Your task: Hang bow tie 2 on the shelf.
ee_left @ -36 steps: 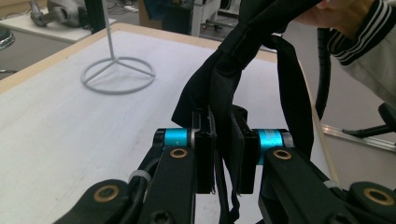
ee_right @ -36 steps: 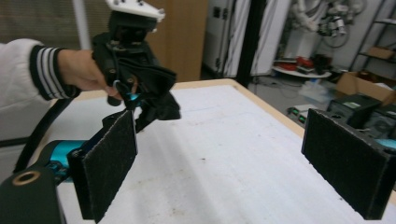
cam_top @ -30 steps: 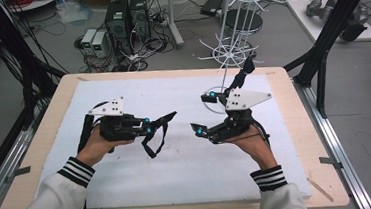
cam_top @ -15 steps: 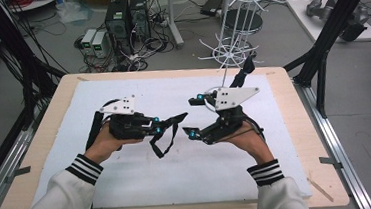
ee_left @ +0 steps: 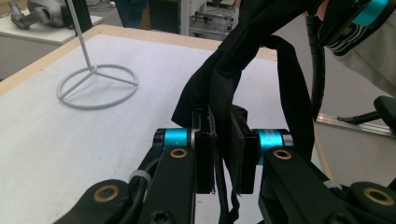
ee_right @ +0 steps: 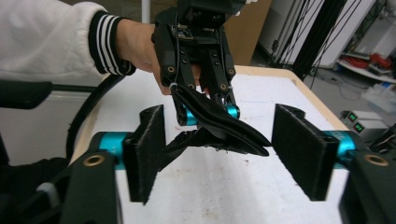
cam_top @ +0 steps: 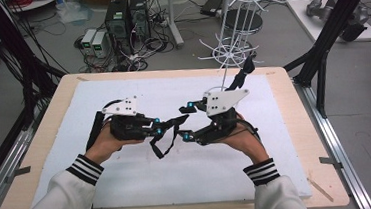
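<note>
Fabric is the matter in hand: a black strap (cam_top: 165,136) hangs between the two tools above the white-covered bench (cam_top: 129,184), near its middle. The left tongs (ee_left: 223,158) are clamped tight on a folded part of the strap, the cloth squeezed between both pads with loose ends hanging down. The right tongs (ee_right: 219,154) stand at a middling gap and have just been closing; in the right gripper view the strap's free end lies between the pads (ee_right: 301,149) but neither pad presses on it yet.

To take this second hold well, I judge that the right tongs should close squarely on the flat of the free end, a little away from the left tongs, so that the strap can be drawn taut between the two. The left hold should not slacken meanwhile.

A white wire stand (cam_top: 233,35) rises at the far edge of the bench, with its ring base (ee_left: 97,86) resting on the cover. Whether the strap carries a buckle or loop cannot be made out: black folds merge with the black jaws. In the high view its middle is partly lost behind the tools.
</note>
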Motion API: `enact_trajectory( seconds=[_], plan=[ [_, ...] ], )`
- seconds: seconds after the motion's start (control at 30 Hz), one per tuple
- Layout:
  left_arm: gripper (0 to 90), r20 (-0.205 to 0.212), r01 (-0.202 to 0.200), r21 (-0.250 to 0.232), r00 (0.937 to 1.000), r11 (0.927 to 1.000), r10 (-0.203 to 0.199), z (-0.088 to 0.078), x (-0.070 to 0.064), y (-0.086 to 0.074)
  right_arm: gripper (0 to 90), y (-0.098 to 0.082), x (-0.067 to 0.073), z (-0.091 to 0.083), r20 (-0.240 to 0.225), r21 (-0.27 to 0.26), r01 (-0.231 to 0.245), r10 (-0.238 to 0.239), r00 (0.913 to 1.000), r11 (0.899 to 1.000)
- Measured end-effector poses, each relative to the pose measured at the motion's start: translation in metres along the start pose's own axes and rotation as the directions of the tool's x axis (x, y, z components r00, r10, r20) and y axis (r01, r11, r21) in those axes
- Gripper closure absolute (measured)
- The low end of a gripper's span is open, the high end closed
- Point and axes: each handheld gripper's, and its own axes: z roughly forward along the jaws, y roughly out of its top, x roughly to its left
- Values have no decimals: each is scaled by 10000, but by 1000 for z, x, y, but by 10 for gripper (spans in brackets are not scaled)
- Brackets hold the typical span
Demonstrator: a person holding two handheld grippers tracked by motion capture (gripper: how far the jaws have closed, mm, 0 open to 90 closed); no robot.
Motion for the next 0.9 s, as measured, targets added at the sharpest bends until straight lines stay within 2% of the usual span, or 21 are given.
enact_trajectory(
  seconds=[0.2,0.27,0.37,0.47,0.6,0.67,0.73,0.83,0.9],
  plan=[
    [817,22,-10,5,10000,10000,10,-1,0,-2,569,1,0,1,39,139,278,-279,9996,9995],
    [817,-6,-13,15,10000,10000,13,-1,0,-2,638,1,1,1,236,336,414,-422,9988,9986],
    [814,6,-2,-65,10000,10000,2,-2,0,-2,773,2,3,0,573,317,670,-687,9960,9973],
    [812,8,-12,-54,10000,10000,12,-3,1,-2,821,1,3,0,573,262,691,-705,9959,9973],
    [794,-7,-48,-40,10000,10000,48,-4,1,-4,831,-1,4,0,504,274,629,-642,9967,9976],
    [730,-4,9,-222,10000,9998,-10,-5,1,-5,832,-1,3,0,550,214,711,-722,9959,9972],
    [619,50,23,-225,10000,9997,-22,-5,2,-6,833,-1,4,-1,511,145,576,-583,9970,9982],
    [419,-18,145,-278,9999,9995,-146,-4,1,-8,833,-1,3,-2,612,87,633,-637,9961,9980],
    [346,-119,276,-334,9995,9991,-280,-4,1,-9,833,-1,3,-3,637,93,624,-629,9960,9980]
  ],
)
